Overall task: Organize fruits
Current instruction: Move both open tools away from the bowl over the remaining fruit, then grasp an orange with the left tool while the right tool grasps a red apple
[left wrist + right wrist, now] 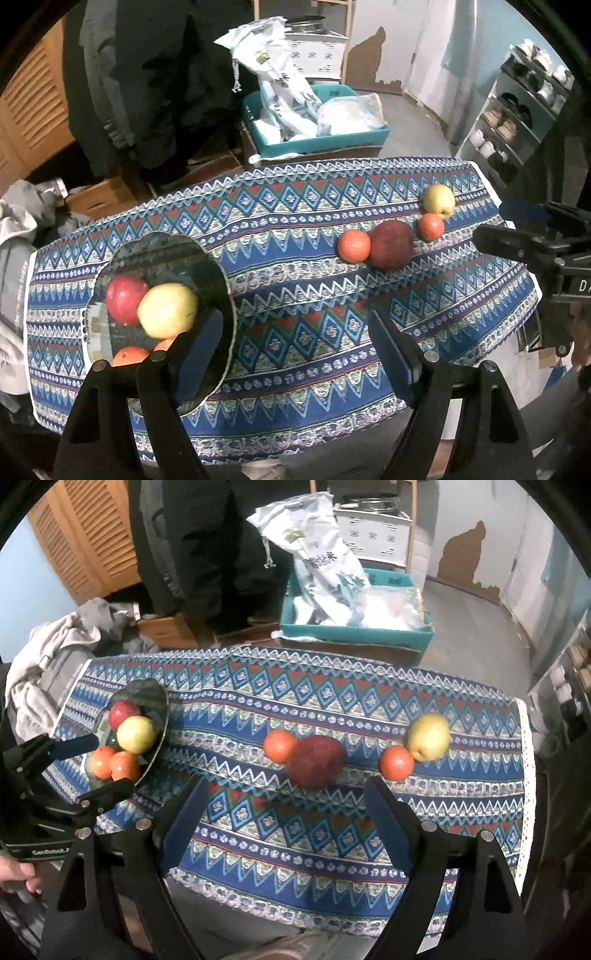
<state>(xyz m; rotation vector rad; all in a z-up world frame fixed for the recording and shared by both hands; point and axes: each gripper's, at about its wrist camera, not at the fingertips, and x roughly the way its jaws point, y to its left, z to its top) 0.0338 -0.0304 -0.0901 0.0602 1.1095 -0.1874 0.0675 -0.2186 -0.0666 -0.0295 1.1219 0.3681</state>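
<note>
We hold the left hand-held gripper (295,354) and right hand-held gripper (284,823) wide open and empty: four fruits fill the dark plate (160,716), while two oranges (279,746), a dark red apple (316,762) and a pear (428,737) wait on the tabletop (295,849)

Woven cloth, glossy plate, smooth fruit

The tablecloth (295,701) looks woven and matt; the dark plate (207,266) gleams; the apple (316,762) is smooth-skinned.

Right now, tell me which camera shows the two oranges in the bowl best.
The right wrist view: both oranges show whole inside the dark bowl. In the left wrist view, the left tongs' own finger and frame cover most of them.
</note>
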